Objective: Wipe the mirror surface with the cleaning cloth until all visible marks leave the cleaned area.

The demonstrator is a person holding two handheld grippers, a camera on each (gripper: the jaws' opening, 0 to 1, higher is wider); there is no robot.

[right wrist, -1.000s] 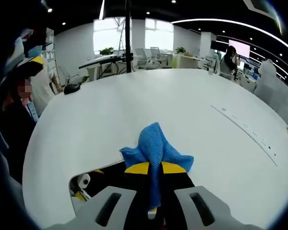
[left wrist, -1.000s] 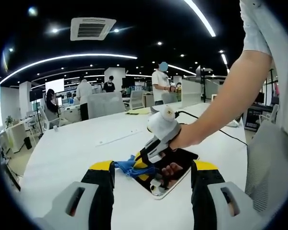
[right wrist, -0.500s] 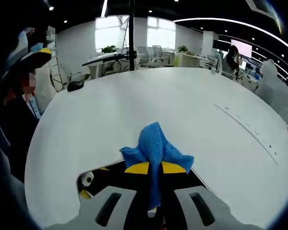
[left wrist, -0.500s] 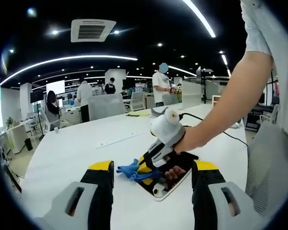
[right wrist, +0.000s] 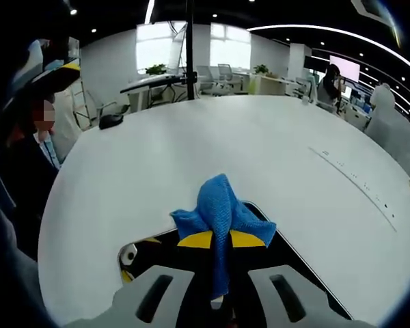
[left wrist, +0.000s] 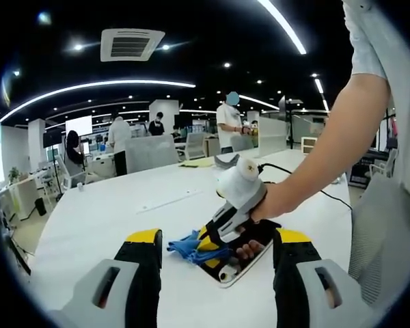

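Gripper (right wrist: 214,240) clamps cloth (right wrist: 221,208) on mirror (right wrist: 287,263).

On the table (left wrist: 109,212) lay the mirror (left wrist: 249,256), between the left gripper's (left wrist: 215,273) spread jaws. The right gripper (left wrist: 212,240) reached in from the right, pressing the cloth (left wrist: 188,244) onto the mirror's left end; beyond it the table ran on toward distant desks

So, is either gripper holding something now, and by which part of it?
The right gripper is shut on the blue cloth, pinching its lower folds so the bunch sticks out ahead. The left gripper is open and holds nothing.
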